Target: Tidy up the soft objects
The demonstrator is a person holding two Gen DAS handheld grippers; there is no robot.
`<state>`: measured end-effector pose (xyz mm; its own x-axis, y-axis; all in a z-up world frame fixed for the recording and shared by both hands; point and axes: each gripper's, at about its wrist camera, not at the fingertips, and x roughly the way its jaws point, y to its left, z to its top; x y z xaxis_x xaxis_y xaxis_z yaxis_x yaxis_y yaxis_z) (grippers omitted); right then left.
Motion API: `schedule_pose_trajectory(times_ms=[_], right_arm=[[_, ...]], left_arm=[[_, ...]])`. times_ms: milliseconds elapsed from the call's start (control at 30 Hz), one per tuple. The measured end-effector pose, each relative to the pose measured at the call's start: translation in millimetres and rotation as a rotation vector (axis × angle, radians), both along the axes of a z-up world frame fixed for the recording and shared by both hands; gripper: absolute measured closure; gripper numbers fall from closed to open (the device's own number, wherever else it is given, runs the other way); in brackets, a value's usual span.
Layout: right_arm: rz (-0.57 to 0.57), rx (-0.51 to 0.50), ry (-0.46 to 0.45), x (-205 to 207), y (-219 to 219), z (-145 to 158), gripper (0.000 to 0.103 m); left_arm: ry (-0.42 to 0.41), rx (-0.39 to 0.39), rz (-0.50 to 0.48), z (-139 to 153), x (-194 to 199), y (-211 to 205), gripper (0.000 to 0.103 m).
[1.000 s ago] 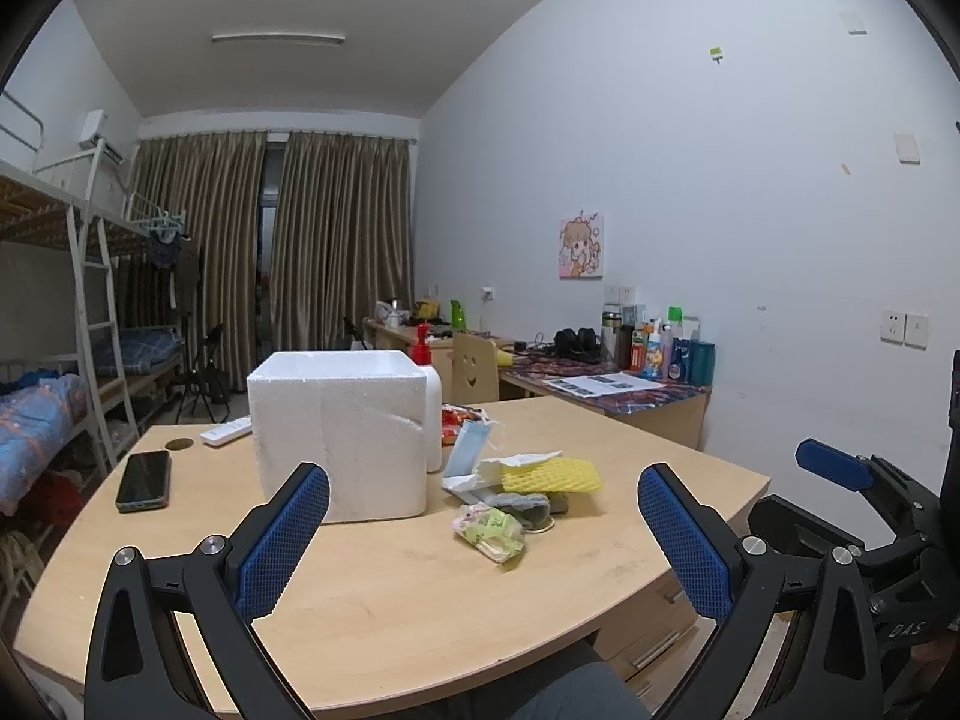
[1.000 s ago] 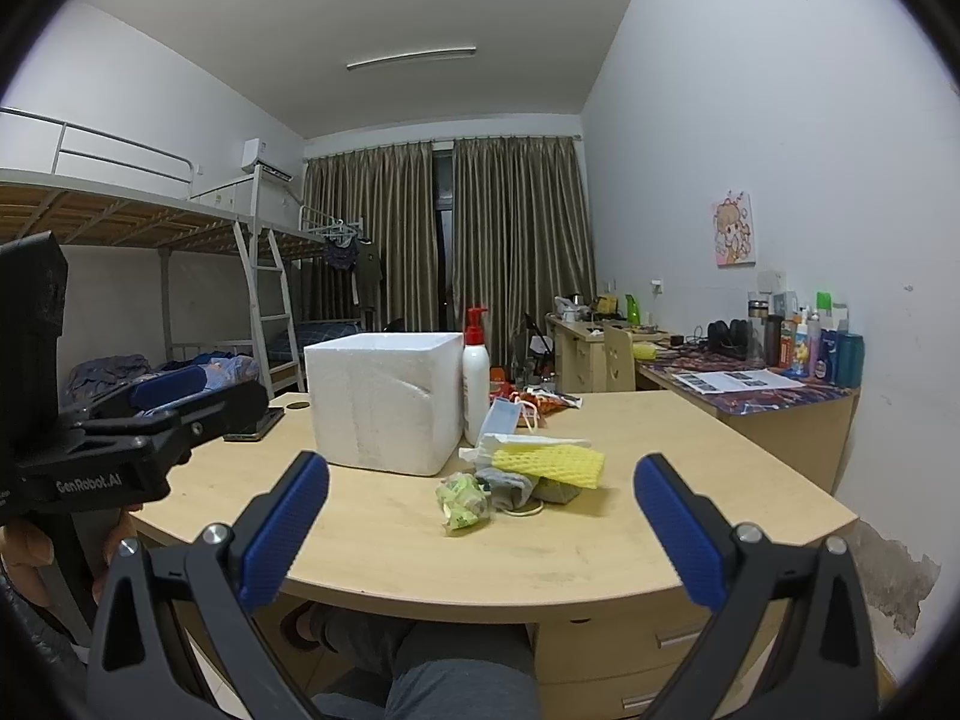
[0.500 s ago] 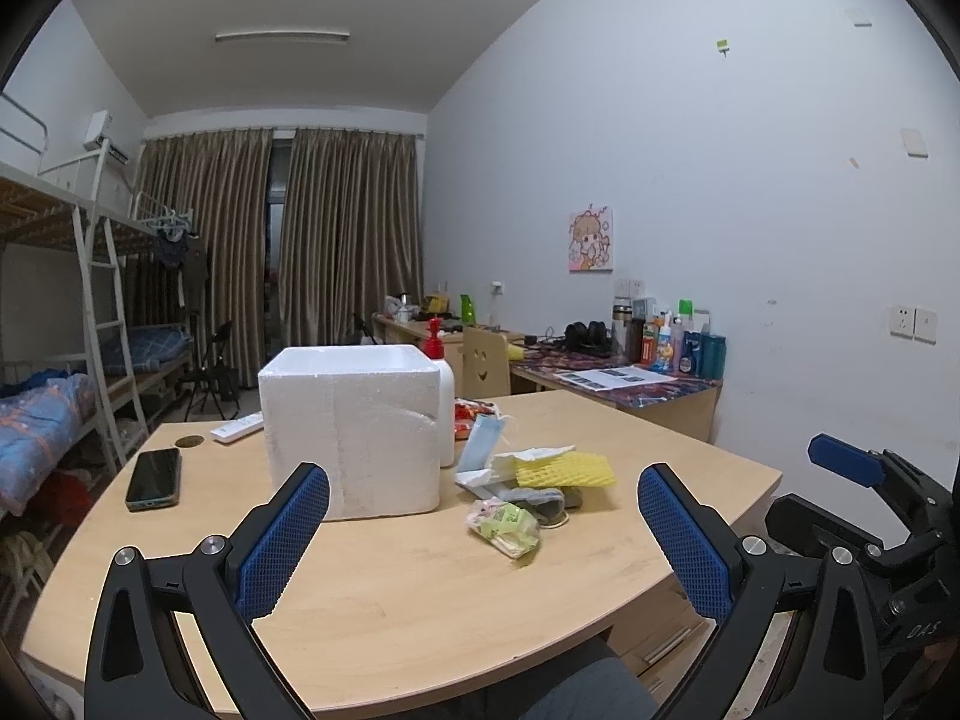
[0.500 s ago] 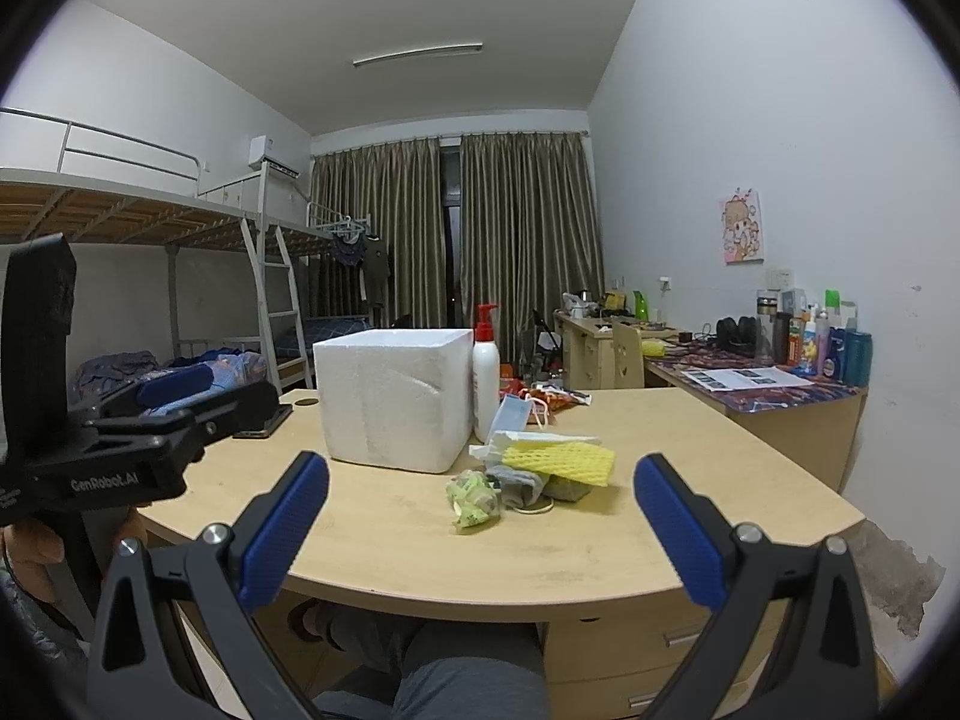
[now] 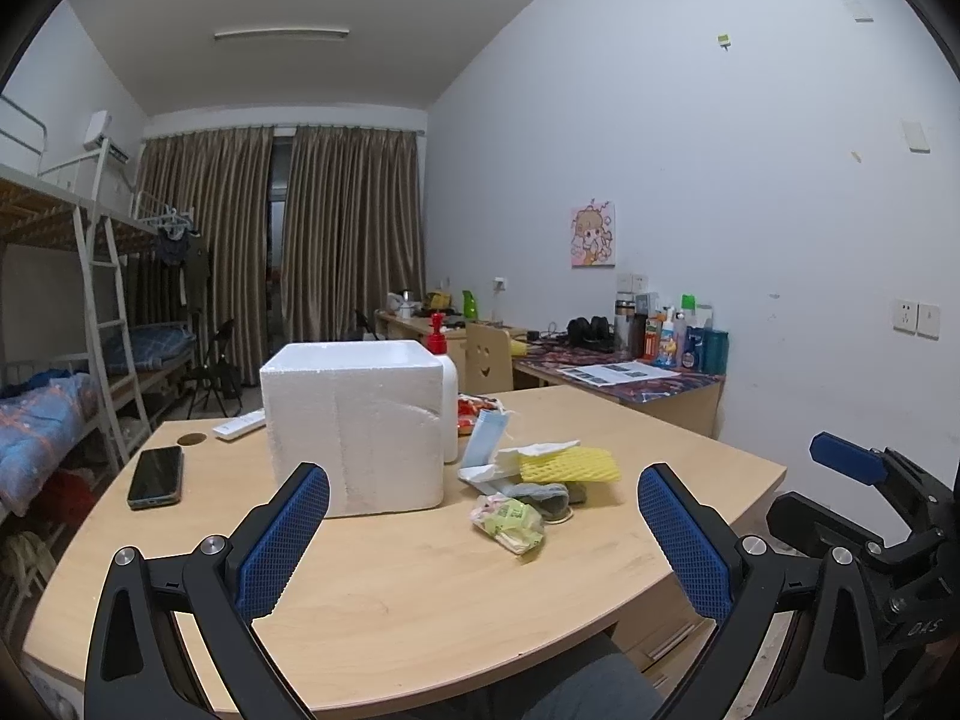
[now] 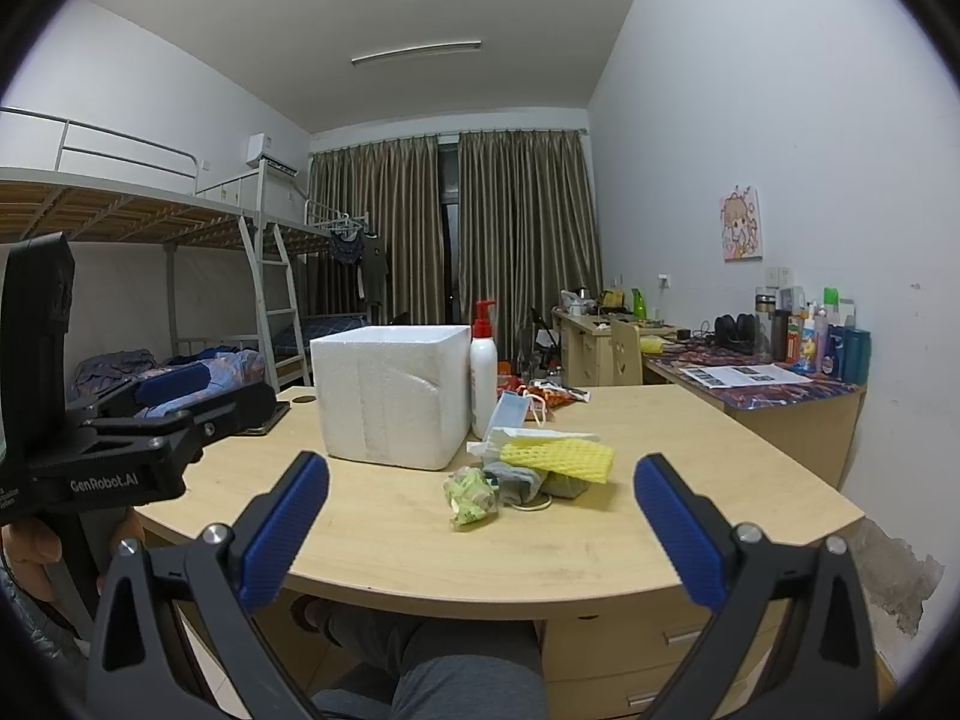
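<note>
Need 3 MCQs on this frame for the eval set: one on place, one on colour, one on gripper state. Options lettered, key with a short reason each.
1. Where does the phone lie relative to the foam box, seen in the left wrist view?
A. On top of it
B. On the table, to its left
C. Inside it

2. What colour is the foam net on the pile of soft items?
A. Yellow
B. Red
C. Black

3. How do the left gripper and the right gripper stand?
A. Both shut on a sock
B. Left shut, right open
C. Both open, holding nothing

Key:
1 B, the phone lies flat on the table, left of the box.
2 A, the net on top of the pile is yellow.
3 C, each pair of blue pads is spread wide with only the table between them.
</note>
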<state>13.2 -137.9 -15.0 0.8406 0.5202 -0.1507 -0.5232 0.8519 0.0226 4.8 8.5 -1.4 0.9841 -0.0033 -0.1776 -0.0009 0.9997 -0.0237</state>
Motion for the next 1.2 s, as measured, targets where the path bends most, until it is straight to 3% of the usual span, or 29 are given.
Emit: schedule_pose_trajectory(times_ms=[500, 767, 1000, 1200], right_arm=[[0.015, 0.030, 0.031, 7, -6, -2, 0.000], [-0.002, 0.025, 0.048, 25, -3, -12, 0.000], [-0.016, 0.037, 0.077, 49, -4, -14, 0.000], [-0.048, 0.039, 0.122, 69, -6, -19, 0.000]], left_arm=[[0.009, -0.003, -0.024, -5, 2, 2, 0.000], [0.057, -0.062, -0.091, -15, 19, 10, 0.000], [0.013, -0.069, -0.045, -19, 33, 16, 0.000], [0.058, -0.068, -0.036, -23, 56, 18, 0.000]])
